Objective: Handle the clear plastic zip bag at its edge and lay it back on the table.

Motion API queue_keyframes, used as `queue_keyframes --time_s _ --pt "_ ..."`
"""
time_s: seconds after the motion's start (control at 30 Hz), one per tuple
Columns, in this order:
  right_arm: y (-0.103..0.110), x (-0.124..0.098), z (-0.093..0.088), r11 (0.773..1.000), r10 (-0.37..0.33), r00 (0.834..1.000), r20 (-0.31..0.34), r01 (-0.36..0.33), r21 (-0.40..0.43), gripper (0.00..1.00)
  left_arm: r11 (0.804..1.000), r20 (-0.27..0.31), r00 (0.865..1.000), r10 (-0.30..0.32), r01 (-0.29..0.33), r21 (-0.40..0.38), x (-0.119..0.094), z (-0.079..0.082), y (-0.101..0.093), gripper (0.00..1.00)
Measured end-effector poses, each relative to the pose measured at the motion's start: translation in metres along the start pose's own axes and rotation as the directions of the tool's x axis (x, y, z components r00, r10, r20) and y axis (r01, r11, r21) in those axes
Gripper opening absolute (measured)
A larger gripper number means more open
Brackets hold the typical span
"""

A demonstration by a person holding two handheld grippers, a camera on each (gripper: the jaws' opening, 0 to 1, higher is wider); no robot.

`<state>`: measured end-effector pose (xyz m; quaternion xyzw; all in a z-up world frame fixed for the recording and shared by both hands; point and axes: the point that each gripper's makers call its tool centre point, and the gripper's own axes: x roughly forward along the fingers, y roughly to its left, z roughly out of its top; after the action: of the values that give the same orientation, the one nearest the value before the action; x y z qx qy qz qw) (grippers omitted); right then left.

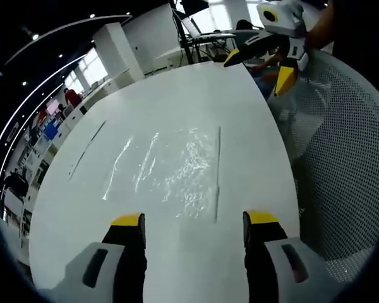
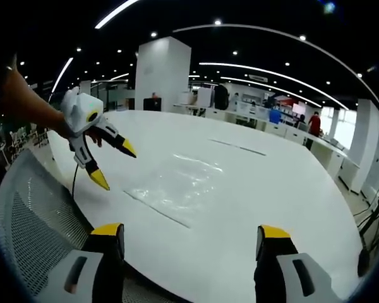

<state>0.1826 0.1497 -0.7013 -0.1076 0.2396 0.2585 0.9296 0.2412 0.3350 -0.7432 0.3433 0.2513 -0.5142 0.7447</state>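
Left hand-held gripper (image 1: 192, 221) wide, zip bag (image 1: 167, 167) flat just ahead, right hand-held gripper (image 2: 192, 235) wide, bag beyond

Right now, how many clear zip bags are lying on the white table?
1. The clear plastic zip bag lies flat on the white table, ahead of the left gripper, which is open, and untouched by either gripper.

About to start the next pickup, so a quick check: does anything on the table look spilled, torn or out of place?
Nothing stands out. The clear zip bag lies flat on the white table, wrinkled but not visibly torn. Both grippers, left and right, are open and off it.
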Motion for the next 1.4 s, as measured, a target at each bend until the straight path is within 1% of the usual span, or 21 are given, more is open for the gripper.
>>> queue_keyframes --time_s 0.17,0.5,0.57,0.73,0.83,0.9,0.93,1.17,1.23,1.33,1.4 --pt "0.001 0.001 -0.003 1.0 0.006 1.0 -0.013 -0.006 -0.005 0.86 1.0 -0.018 1.0 -0.017 0.017 0.013 0.006 0.0 -0.003 0.54" --pt "0.001 0.001 -0.006 1.0 0.009 1.0 -0.03 -0.009 -0.009 0.85 0.999 -0.064 0.997 -0.036 0.036 0.003 0.015 -0.007 -0.006 0.51" --pt "0.002 0.001 -0.007 1.0 0.013 0.999 -0.036 -0.013 -0.012 0.85 0.999 -0.081 0.996 -0.033 0.033 0.004 0.018 -0.009 -0.005 0.51" --pt "0.003 0.002 -0.01 1.0 0.019 0.998 -0.058 -0.02 -0.013 0.84 0.999 -0.096 0.995 -0.033 0.032 -0.017 0.023 -0.01 -0.001 0.49" --pt "0.004 0.002 -0.011 1.0 0.021 0.998 -0.067 -0.021 -0.012 0.84 0.999 -0.118 0.992 -0.044 0.042 -0.024 0.028 -0.011 0.0 0.48" --pt "0.004 0.002 -0.012 1.0 0.021 0.997 -0.075 -0.023 -0.014 0.83 0.998 -0.112 0.992 -0.051 0.047 -0.038 0.03 -0.009 0.0 0.47" --pt "0.004 0.002 -0.012 1.0 0.021 0.997 -0.077 -0.022 -0.014 0.83 0.998 -0.12 0.991 -0.055 0.051 -0.041 0.031 -0.01 0.0 0.46" --pt "0.004 0.001 -0.014 1.0 0.017 0.996 -0.093 -0.019 -0.016 0.83 0.993 -0.118 0.988 -0.1 0.091 -0.076 0.034 -0.009 0.0 0.44" --pt "0.004 0.001 -0.014 1.0 0.015 0.995 -0.094 -0.017 -0.016 0.83 0.99 -0.117 0.986 -0.122 0.112 -0.091 0.034 -0.009 -0.002 0.42" --pt "0.004 0.001 -0.014 1.0 0.014 0.995 -0.096 -0.015 -0.015 0.83 0.987 -0.109 0.984 -0.138 0.127 -0.1 0.035 -0.01 -0.003 0.4" --pt "0.004 0.0 -0.014 1.0 0.014 0.995 -0.096 -0.016 -0.015 0.82 0.981 -0.102 0.982 -0.16 0.147 -0.125 0.035 -0.01 -0.005 0.38"
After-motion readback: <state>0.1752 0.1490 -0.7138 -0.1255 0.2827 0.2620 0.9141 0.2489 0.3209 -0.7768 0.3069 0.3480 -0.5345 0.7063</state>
